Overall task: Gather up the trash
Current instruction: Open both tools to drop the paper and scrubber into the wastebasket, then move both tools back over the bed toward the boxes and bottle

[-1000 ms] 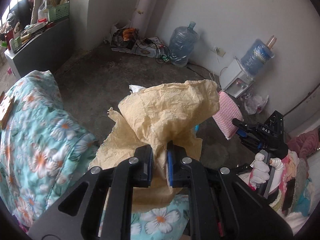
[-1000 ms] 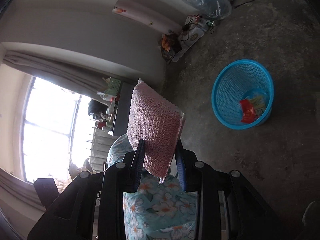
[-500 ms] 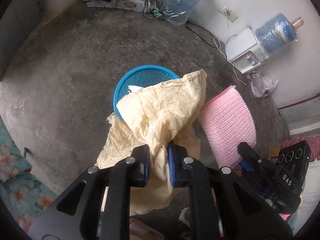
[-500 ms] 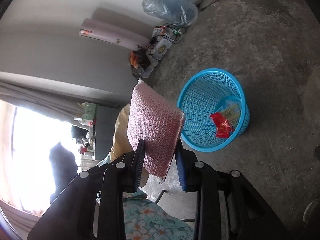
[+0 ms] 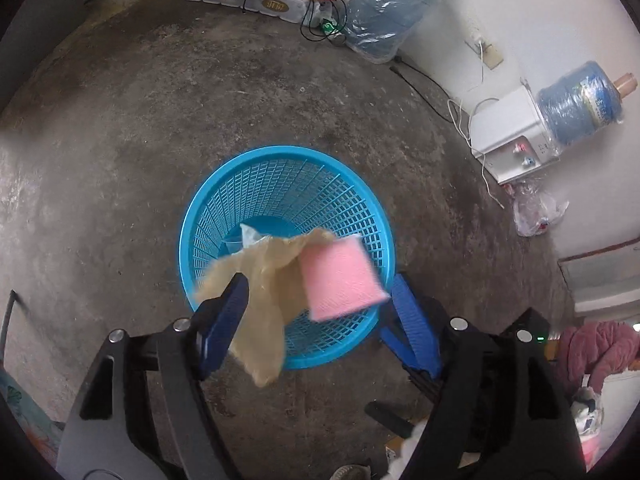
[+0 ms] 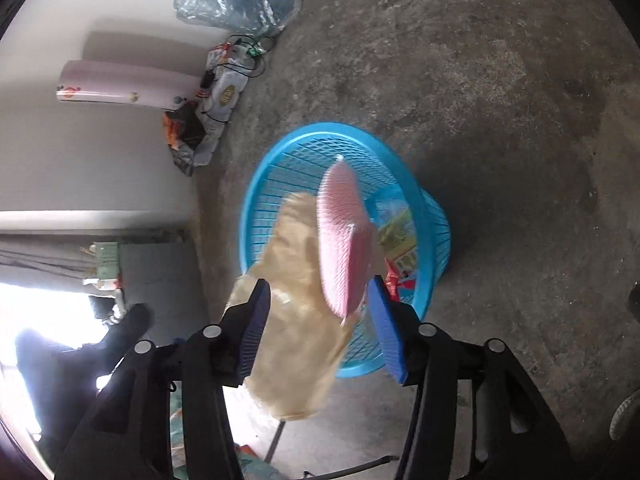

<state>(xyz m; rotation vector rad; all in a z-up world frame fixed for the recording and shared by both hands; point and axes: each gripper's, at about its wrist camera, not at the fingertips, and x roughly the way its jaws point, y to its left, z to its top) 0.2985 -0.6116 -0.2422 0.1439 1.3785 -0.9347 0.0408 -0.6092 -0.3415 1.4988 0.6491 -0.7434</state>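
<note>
Closest to us, our left gripper [image 5: 320, 320] has its jaws spread wide apart, and the crumpled tan paper [image 5: 260, 300] hangs loose between them, brushing the left-hand pad but pinched by nothing. It looks blurred, so we judge it is dropping, not held. Beside it, toward the right-hand jaw, the pink foam sheet [image 5: 340, 280] floats free as well, touching neither pad.

Over on the other camera, our right gripper [image 6: 316, 320] is just as wide open. The foam sheet [image 6: 344, 240] sits edge-on between its jaws and a little ahead of them, with the paper [image 6: 296, 312] off toward the left jaw. We see no clamping here either.

Just beyond both sets of jaws and directly below the two pieces stands the blue basket [image 5: 192, 240], mouth up. That is why we hold both grippers here: open above the rim, and the trash should fall in. Colourful wrappers [image 6: 396, 236] already lie at the bottom.

One worry is the paper's lower tail, which hangs over the near rim and could slide outside.

Farther ahead there is bare concrete floor [image 5: 160, 100], then a big water bottle [image 5: 388, 12] lying by the wall, and a white dispenser [image 5: 512, 140] off to the right.
</note>
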